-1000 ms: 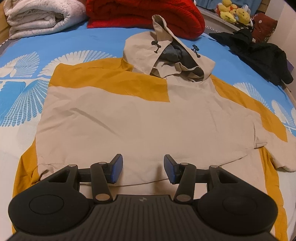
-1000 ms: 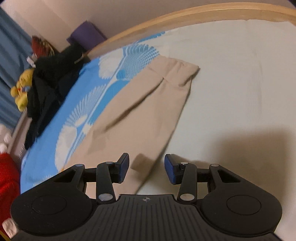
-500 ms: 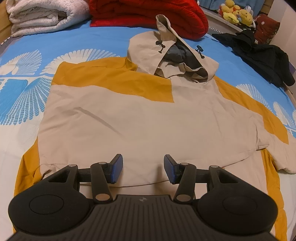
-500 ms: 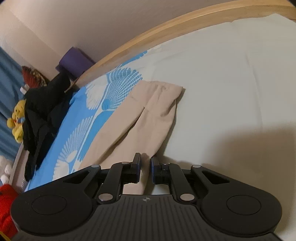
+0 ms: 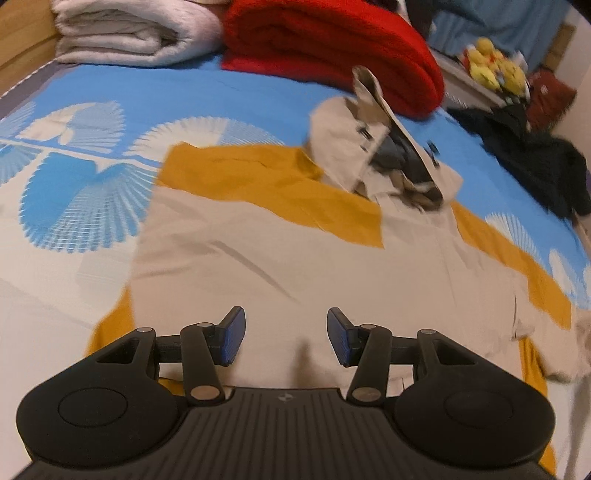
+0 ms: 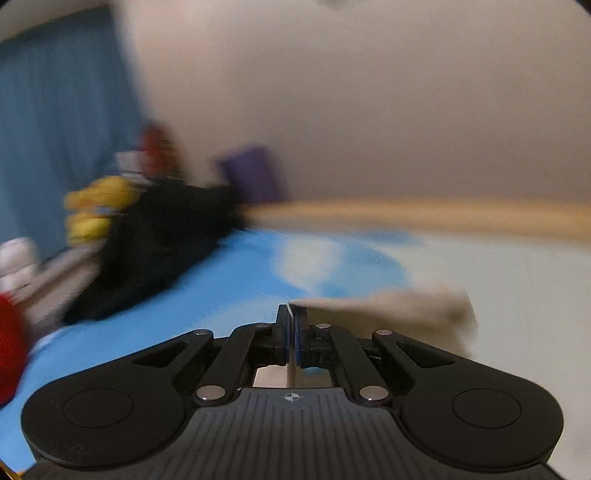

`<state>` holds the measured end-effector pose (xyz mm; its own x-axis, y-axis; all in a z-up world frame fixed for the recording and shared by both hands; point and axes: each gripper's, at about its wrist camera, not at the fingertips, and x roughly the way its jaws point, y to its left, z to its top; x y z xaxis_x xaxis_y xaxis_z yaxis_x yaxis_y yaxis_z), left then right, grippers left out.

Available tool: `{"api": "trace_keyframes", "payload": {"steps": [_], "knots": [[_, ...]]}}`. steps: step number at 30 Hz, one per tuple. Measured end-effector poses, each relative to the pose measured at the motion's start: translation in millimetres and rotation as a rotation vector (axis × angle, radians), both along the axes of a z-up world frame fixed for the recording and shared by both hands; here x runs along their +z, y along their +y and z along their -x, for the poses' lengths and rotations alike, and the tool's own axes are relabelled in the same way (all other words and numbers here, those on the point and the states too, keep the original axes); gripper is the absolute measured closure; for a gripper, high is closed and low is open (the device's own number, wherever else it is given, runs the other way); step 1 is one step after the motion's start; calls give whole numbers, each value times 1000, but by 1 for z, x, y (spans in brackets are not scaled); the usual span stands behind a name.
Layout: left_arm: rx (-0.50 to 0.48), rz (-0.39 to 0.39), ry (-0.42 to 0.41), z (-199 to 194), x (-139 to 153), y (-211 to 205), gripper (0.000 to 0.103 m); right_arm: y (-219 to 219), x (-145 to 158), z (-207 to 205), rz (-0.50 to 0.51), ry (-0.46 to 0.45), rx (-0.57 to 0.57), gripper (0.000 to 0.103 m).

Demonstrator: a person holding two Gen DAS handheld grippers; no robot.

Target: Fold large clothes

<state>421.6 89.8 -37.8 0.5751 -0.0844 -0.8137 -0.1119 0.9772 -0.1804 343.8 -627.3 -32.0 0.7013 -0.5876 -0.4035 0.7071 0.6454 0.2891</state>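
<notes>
A beige and mustard hooded jacket lies spread front-down on the blue and white bedspread, its hood toward the far pillows. My left gripper hovers open over the jacket's near hem, nothing between its fingers. In the blurred right wrist view my right gripper has its jaws closing tight on a thin fold of the beige sleeve, which trails off to the right above the bed.
A red blanket and a folded white blanket lie at the head of the bed. A black garment and yellow plush toys sit far right. The wooden bed frame runs behind the sleeve.
My right gripper closed on the sleeve and rose, its view swinging up toward the wall. My left gripper shifted, so the jacket now sits further right in its view.
</notes>
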Motion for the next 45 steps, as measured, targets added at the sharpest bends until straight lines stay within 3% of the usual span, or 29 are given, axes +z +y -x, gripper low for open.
{"api": "trace_keyframes", "payload": {"steps": [4,6,9,12,16,21,23,25,32,39,45], "knots": [[71,34,-25,0,14,32,49,105,61,-34,116,-73,307,102],[111,51,-37,0,21,49,49,175,82,-43,147,-104,516,102],[168,79,-51,2,30,74,49,278,95,-46,128,-105,844,101],[207,109,-57,5,36,92,49,366,88,-32,100,-25,1105,99],[232,141,-57,9,38,102,49,412,84,-2,118,52,1112,92],[230,204,-34,9,28,101,52,405,91,30,89,72,997,82],[222,223,-22,7,20,98,64,405,87,33,100,65,971,74],[213,226,-6,4,11,90,72,399,68,31,90,67,946,72],[198,248,60,-13,-24,66,73,364,7,-6,-165,225,856,72],[241,290,116,-31,-54,62,73,339,-51,-30,-540,361,810,63],[294,330,146,-43,-74,58,70,330,-59,-35,-631,372,776,63]]}}
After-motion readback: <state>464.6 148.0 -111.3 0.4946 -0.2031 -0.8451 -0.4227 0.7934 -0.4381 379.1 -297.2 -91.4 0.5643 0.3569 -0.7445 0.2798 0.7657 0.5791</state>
